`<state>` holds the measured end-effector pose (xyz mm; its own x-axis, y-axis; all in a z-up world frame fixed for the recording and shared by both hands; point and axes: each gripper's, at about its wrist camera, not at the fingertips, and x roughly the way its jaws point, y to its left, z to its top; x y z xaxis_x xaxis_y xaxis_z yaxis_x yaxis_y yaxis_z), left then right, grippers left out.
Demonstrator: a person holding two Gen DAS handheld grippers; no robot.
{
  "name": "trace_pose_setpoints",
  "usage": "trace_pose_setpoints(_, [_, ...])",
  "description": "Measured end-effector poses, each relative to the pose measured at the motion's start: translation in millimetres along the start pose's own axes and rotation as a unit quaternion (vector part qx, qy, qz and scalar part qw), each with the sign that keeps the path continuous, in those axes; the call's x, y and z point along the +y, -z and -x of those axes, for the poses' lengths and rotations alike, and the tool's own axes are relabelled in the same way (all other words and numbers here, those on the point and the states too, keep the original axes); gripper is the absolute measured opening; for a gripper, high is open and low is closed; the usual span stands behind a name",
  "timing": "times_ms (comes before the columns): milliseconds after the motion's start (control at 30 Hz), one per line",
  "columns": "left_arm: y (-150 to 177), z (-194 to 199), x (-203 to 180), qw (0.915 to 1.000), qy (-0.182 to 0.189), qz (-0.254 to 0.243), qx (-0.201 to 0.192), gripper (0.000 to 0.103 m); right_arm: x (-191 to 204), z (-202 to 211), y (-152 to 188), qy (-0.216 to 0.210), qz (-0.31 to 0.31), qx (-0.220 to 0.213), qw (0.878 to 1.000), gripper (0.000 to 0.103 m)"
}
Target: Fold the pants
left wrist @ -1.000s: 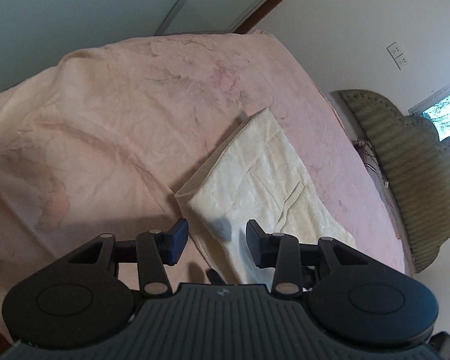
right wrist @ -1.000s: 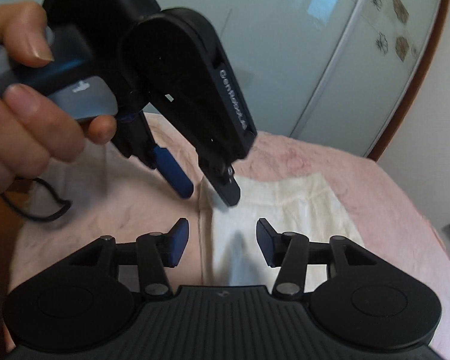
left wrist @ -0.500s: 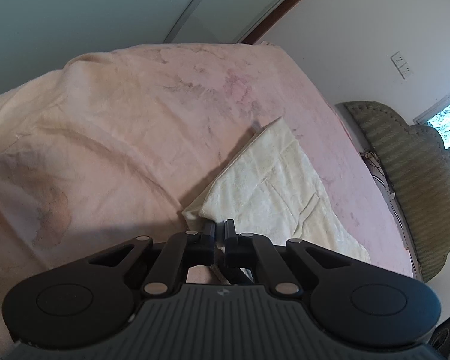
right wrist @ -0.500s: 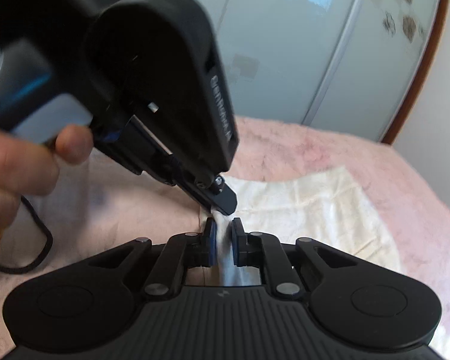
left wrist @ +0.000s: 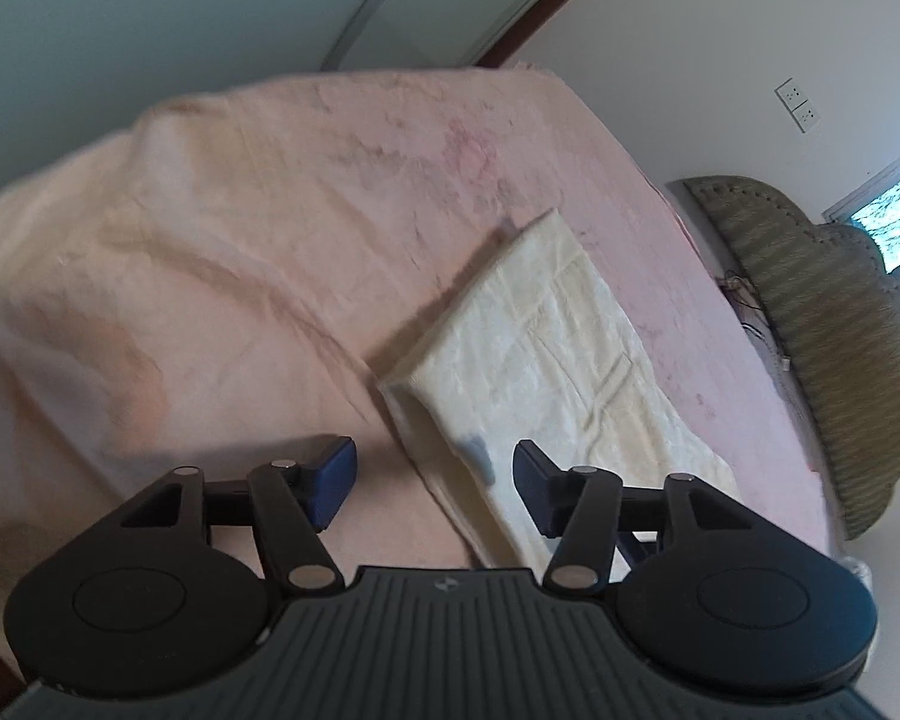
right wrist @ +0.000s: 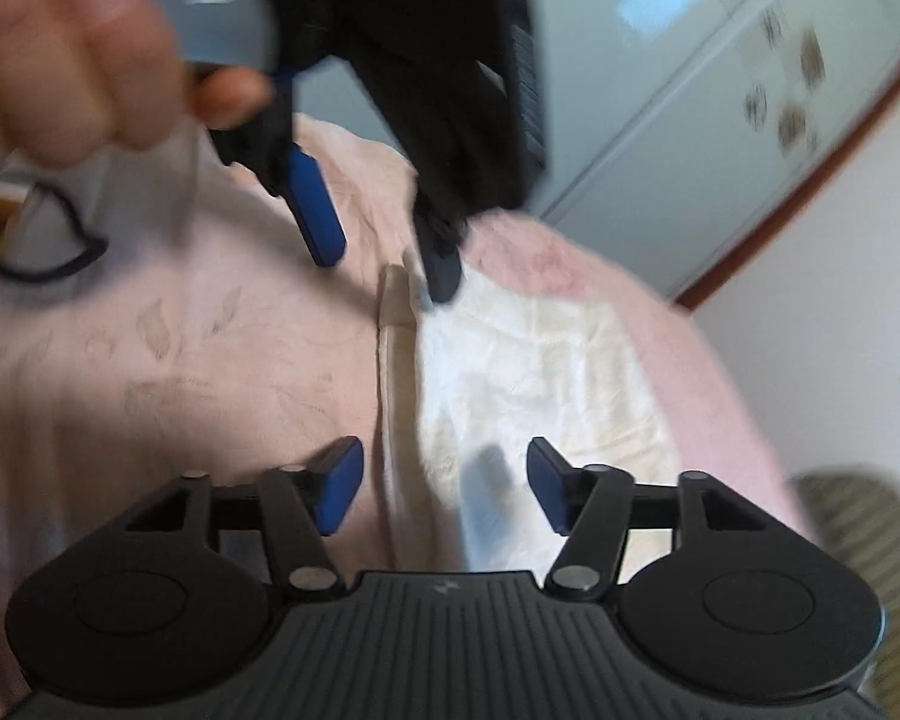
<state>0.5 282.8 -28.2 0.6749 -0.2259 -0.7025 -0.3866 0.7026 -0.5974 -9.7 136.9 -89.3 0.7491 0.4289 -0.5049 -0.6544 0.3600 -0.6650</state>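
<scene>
Left wrist view: folded cream-white fabric pants [left wrist: 546,372] lie as a flat oblong on the pink, creased bedspread [left wrist: 270,228], running away toward the padded olive headboard [left wrist: 810,324]. The left gripper [left wrist: 435,471] hangs over the near corner of the pants with its blue-padded jaws wide. They have just been opening, and the cloth lies below the gap with no pad pressing on it.

Right wrist view (blurred): the same pants [right wrist: 546,384] lie ahead, their thick folded edge running up the middle of the frame. The right gripper [right wrist: 444,483] is likewise wide, its jaws just opened, straddling the near edge without gripping it. The left gripper [right wrist: 384,240] shows from outside, held by the person's hand [right wrist: 84,54], with its far pad at or just above the far corner; contact cannot be told. A dark cable [right wrist: 48,252] lies at the bed's left edge.

Judgement: the cloth is soft, light and limp, and looks plush, so layers may slide apart. Best taken at the corners of the thick folded edge, pinching all layers together
</scene>
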Motion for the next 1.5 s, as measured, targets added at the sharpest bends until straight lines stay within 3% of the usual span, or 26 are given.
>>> trace_pose_setpoints(67, [1.5, -9.2, 0.5, 0.999, 0.033, 0.022, 0.019, 0.061, 8.8, -5.2, 1.2, 0.034, 0.023, -0.013, 0.999, 0.06])
trace_pose_setpoints(100, [1.7, -12.7, 0.2, 0.9982, 0.046, 0.031, 0.024, 0.061, 9.6, -7.5, 1.8, 0.04, 0.025, -0.02, 0.999, 0.054])
trace_pose_setpoints(133, [1.8, -18.4, 0.6, 0.9969, 0.063, 0.037, 0.029, 0.064, 8.8, -10.1, 2.1, 0.042, 0.024, -0.024, 0.999, 0.042])
trace_pose_setpoints(167, [1.7, -23.2, 1.7, 0.9959, 0.071, 0.046, 0.032, 0.064, 5.7, -14.5, 2.2, 0.038, 0.019, -0.025, 0.999, 0.017])
trace_pose_setpoints(267, [-0.2, -38.8, 9.2, 0.9904, 0.101, 0.092, 0.023, 0.068, -20.3, -7.6, 3.5, -0.008, -0.076, -0.044, 0.996, 0.012])
trace_pose_setpoints(333, [-4.2, -47.2, 9.0, 0.9871, 0.112, 0.114, 0.013, 0.068, -56.0, -2.1, 7.2, -0.049, -0.183, -0.058, 0.98, 0.012])
trace_pose_setpoints(400, [-12.1, -54.2, 2.5, 0.9878, 0.121, 0.098, 0.007, 0.068, -84.4, -3.2, 11.2, -0.096, -0.248, -0.056, 0.962, 0.012])
trace_pose_setpoints(433, [-15.7, -58.6, -2.5, 0.9903, 0.11, 0.085, 0.008, 0.068, -95.7, -4.6, 13.5, -0.141, -0.27, -0.05, 0.951, 0.012])
trace_pose_setpoints(500, [-20.3, -63.9, -9.2, 0.9925, 0.095, 0.075, 0.012, 0.068, -119.2, -0.2, 24.2, -0.227, -0.321, -0.072, 0.917, 0.012])
trace_pose_setpoints(600, [-25.3, -68.4, -18.4, 0.9957, 0.077, 0.051, 0.01, 0.068, -147.7, -1.9, 42.4, -0.221, -0.4, -0.083, 0.885, 0.013])
trace_pose_setpoints(633, [-26.1, -69.0, -19.7, 0.9958, 0.075, 0.052, 0.007, 0.068, -152.9, -10.1, 48.3, -0.205, -0.414, -0.065, 0.885, 0.013])
trace_pose_setpoints(700, [-27.0, -70.4, -23.5, 0.9971, 0.062, 0.044, 0.002, 0.063, -144.5, -31.7, 52.6, -0.154, -0.391, 0.009, 0.907, 0.013])
trace_pose_setpoints(767, [-25.9, -70.9, -30.5, 0.999, 0.037, 0.025, -0.009, 0.047, -128.4, -56.8, 59.8, -0.142, -0.363, 0.067, 0.919, 0.013])
trace_pose_setpoints(867, [-22.7, -68.8, -44.6, 0.9993, -0.013, -0.022, -0.025, 0.023, -130.3, -59.6, 58.8, -0.143, -0.373, 0.056, 0.915, 0.014])
trace_pose_setpoints(967, [-17.9, -57.1, -61.1, 0.9971, -0.02, -0.052, -0.051, 0.016, -144.8, -50.7, 53.6, -0.165, -0.417, 0.017, 0.894, 0.019])
trace_pose_setpoints(1000, [-14.8, -50.7, -70.8, 0.9955, -0.025, -0.067, -0.062, 0.016, -150.2, -49.8, 52.6, -0.167, -0.421, 0.014, 0.891, 0.026])
trace_pose_setpoints(1033, [-9.8, -42.2, -82.8, 0.9929, -0.029, -0.087, -0.076, 0.015, -153.0, -49.6, 53.7, -0.167, -0.416, 0.013, 0.894, 0.031])
trace_pose_setpoints(1100, [1.0, -26.6, -109.2, 0.9853, -0.03, -0.131, -0.105, 0.015, -150.9, -44.0, 51.3, -0.156, -0.398, 0.002, 0.904, 0.051])
trace_pose_setpoints(1167, [14.2, -11.5, -138.4, 0.9762, -0.023, -0.171, -0.131, 0.015, -156.5, -33.9, 59.3, -0.148, -0.391, -0.019, 0.908, 0.056])
trace_pose_setpoints(1300, [42.4, 5.7, -190.3, 0.9617, 0.01, -0.231, -0.147, 0.015, -175.9, -9.6, 67.7, -0.14, -0.381, -0.062, 0.912, 0.056])
trace_pose_setpoints(1500, [97.6, 6.6, -252.6, 0.9395, 0.057, -0.309, -0.136, 0.015, -202.7, 43.9, 107.4, -0.121, -0.361, -0.116, 0.917, 0.056])
